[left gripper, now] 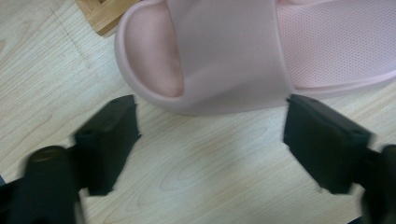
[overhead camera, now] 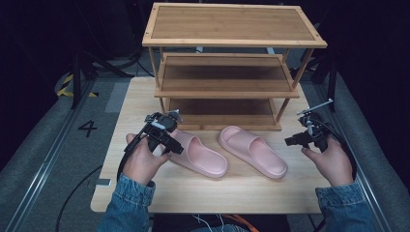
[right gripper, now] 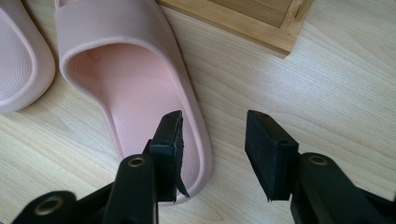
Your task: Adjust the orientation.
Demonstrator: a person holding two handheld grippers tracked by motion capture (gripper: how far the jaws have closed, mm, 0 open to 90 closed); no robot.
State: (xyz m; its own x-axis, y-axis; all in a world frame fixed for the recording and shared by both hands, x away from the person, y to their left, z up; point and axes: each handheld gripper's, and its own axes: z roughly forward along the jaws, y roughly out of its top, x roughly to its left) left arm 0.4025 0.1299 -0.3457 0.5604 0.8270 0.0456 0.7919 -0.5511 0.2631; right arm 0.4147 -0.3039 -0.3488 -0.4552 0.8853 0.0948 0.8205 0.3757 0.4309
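Two pink slippers lie side by side on the light wooden table (overhead camera: 241,193), in front of a three-tier wooden shoe rack (overhead camera: 227,88). My left gripper (overhead camera: 172,143) hovers over the toe end of the left slipper (overhead camera: 202,155). In the left gripper view that gripper (left gripper: 212,114) is wide open, with the left slipper's strap (left gripper: 224,51) just beyond the jaws. My right gripper (overhead camera: 292,141) is held to the right of the right slipper (overhead camera: 255,151). It (right gripper: 215,133) is open, one jaw above the right slipper's heel (right gripper: 135,88), the other above bare table.
The rack's bottom corner (right gripper: 261,21) sits close behind the right slipper. The left slipper's edge (right gripper: 18,60) lies beside it. Floor rails, cables and dark stands surround the table. Bare tabletop lies in front of the slippers.
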